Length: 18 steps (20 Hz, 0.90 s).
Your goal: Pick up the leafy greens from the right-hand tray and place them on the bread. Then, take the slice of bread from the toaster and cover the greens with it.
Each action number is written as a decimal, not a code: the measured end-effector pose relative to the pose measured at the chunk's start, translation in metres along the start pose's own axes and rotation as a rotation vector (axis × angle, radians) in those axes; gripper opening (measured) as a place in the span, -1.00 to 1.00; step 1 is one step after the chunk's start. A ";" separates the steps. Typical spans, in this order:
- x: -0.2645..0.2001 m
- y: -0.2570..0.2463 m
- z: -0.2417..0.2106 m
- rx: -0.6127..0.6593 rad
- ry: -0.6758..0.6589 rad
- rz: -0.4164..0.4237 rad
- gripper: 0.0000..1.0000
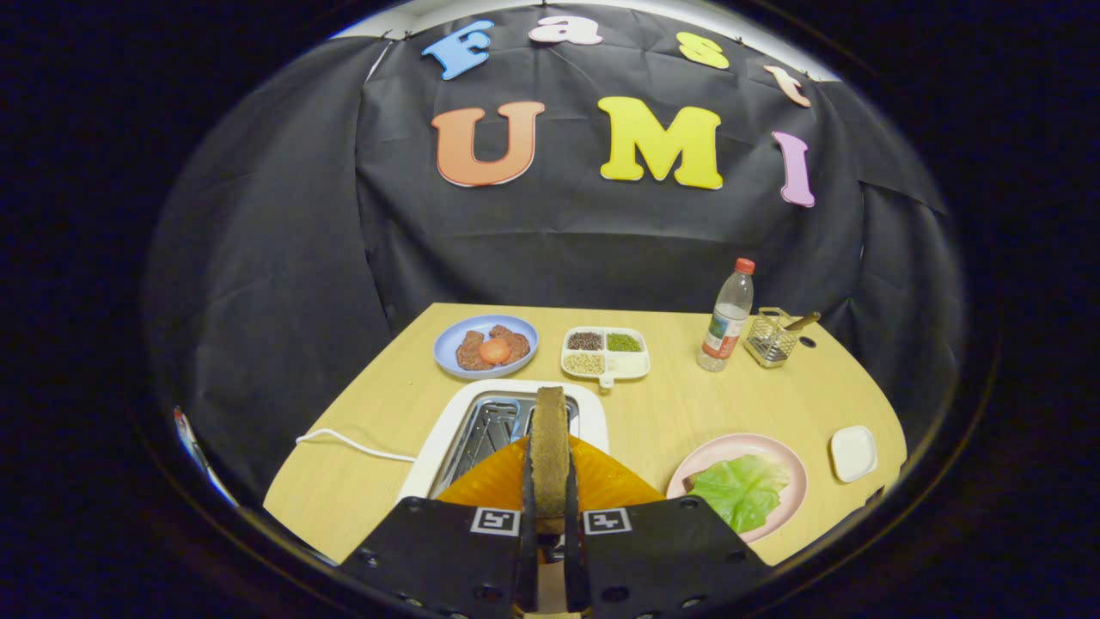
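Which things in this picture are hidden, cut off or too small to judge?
1. Toaster, gripper view: the bread slice held upright in the gripper covers its middle slot.
2. Orange item behind the fingers: mostly hidden by them, unidentifiable.
3. Lettuce on the pink plate: whether bread lies underneath cannot be told.
4. Divided tray: contents too small to name.
5. White cable: its end is hidden.

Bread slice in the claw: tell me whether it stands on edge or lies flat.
On edge. The bread slice is upright, clamped between both fingers of the claw, its thin crust edge facing the camera, above the toaster.
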<state>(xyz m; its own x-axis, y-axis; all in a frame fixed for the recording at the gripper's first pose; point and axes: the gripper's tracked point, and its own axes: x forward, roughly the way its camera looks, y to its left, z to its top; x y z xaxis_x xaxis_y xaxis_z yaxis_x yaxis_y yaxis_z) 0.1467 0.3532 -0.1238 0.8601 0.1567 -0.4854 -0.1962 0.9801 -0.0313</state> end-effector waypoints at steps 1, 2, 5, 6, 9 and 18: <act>-0.006 -0.001 0.008 -0.005 -0.027 -0.008 -0.76; -0.011 0.000 0.015 -0.008 -0.049 -0.012 -0.76; -0.029 0.000 0.032 0.002 -0.085 -0.022 -0.76; -0.037 -0.002 0.036 0.005 -0.092 -0.026 -0.76; -0.058 -0.003 0.054 0.038 -0.118 -0.010 -0.76; -0.099 -0.058 0.074 0.104 -0.178 -0.039 -0.77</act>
<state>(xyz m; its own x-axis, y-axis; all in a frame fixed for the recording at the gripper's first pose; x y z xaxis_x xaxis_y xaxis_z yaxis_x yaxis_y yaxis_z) 0.1079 0.2896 -0.0092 0.9374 0.1289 -0.3234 -0.1199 0.9916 0.0476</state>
